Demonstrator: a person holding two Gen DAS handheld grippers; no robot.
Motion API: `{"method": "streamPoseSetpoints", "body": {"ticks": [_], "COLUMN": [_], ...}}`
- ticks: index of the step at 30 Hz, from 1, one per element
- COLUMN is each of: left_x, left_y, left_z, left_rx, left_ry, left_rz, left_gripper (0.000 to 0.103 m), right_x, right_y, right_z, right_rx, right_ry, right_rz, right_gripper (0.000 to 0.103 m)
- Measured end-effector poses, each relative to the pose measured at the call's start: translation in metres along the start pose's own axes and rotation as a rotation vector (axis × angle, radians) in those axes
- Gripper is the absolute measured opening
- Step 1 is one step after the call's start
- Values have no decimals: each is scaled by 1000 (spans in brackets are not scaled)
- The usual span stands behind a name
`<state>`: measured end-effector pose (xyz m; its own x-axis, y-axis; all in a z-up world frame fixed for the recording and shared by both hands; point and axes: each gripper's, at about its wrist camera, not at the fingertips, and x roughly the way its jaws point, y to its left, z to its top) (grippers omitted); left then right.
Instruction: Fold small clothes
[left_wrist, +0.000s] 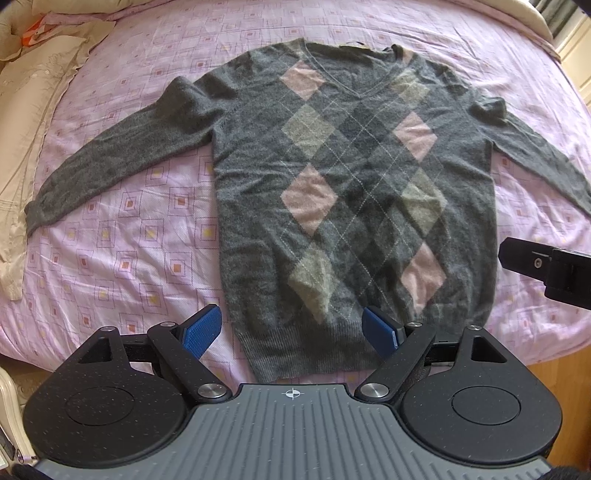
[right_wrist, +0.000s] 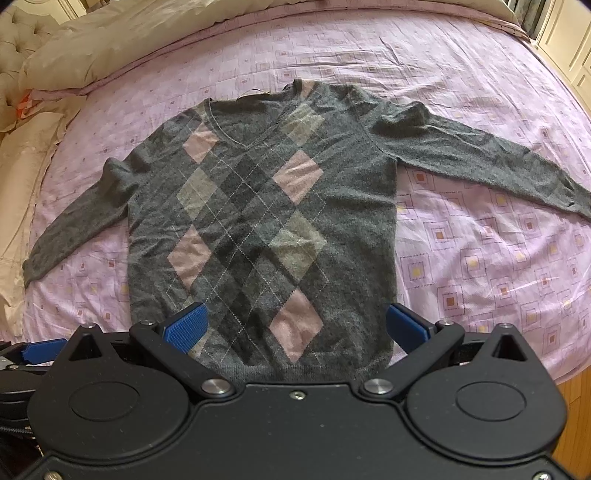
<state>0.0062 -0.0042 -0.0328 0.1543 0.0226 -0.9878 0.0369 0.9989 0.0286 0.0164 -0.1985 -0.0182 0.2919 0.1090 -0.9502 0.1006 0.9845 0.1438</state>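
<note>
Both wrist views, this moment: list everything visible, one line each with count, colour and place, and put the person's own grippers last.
sweater: 1, dark grey with pink and pale grey argyle diamonds, V-neck, spread flat front-up mid-bed, both sleeves out to the sides, hem nearest the grippers
bedsheet: 1, lilac with a square print, covering the bed under the sweater
duvet: 1, beige, bunched along the far end of the bed
cream fabric: 1, cream, lying along the bed's left edge
wooden floor: 1 strip, orange-brown, beside the near right corner of the bed
left gripper: 1, black with blue pads, open, above the hem's left part
right gripper: 1, black with blue pads, open, above the hem's right part
</note>
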Motion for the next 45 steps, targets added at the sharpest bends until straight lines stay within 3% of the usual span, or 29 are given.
{"method": "streamPoseSetpoints", "body": {"ticks": [16,21,23,29,34,40,45], "left_x": [12,9,5,0,5,1,-6], "left_y": [-12,-19,-25,-54,-88,-124,-152], "left_z": [4,8,11,30,42,46,51], "left_rx": [36,26,28,10,7,-6,-10], "left_ry": [34,9,-23,-98,-102,-143,-189], "left_rz": [25,43,55,88,97,76,73], "left_gripper": [83,82,82,82,82,82,82], "right_x": [11,14,13,26,44,70,84], "right_y": [-21,-36,-51,-138,-235,-350,-423], "right_z": [0,2,3,16,25,36,38], "right_rx": [49,49,57,159,274,442,575], "right_ry": [39,-13,-58,-187,-255,-255,-263], "right_rz": [36,94,105,101,30,-61,-113], "right_gripper": [102,101,97,93,88,83,83]}}
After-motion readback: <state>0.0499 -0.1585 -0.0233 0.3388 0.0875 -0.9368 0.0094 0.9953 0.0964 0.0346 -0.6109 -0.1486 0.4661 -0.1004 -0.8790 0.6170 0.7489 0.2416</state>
